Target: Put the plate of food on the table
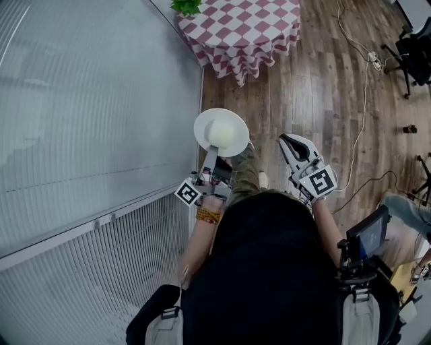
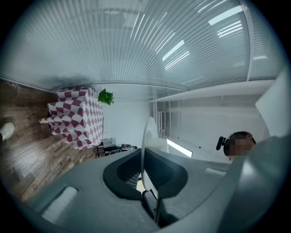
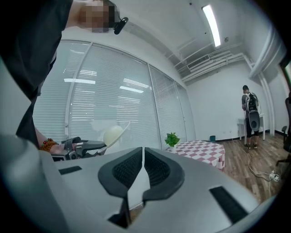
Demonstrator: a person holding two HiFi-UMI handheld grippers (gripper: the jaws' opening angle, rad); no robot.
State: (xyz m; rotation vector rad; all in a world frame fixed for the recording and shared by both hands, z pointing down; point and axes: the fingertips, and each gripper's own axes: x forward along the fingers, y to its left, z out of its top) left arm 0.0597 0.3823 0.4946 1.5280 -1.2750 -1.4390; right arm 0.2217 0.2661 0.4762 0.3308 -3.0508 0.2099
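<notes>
In the head view a white plate (image 1: 232, 138) carrying a pale round bun (image 1: 217, 130) is held out over the wooden floor. My left gripper (image 1: 212, 152) is shut on its near rim. From the left gripper view the plate (image 2: 145, 141) shows edge-on, clamped between the jaws of the left gripper (image 2: 143, 176). The table (image 1: 273, 35) with a red-and-white checked cloth stands ahead, some way off, also visible as the table (image 2: 76, 117) and the table (image 3: 202, 151). My right gripper (image 1: 288, 141) is shut and empty beside the plate; its jaws (image 3: 142, 157) meet with nothing between them.
A glass wall with blinds (image 1: 87, 121) runs along the left. A small green plant (image 1: 187, 6) sits on the table's near corner. A white cable (image 1: 363, 94) lies on the floor, with a black chair (image 1: 414, 47) at the far right. A person (image 3: 250, 116) stands in the distance.
</notes>
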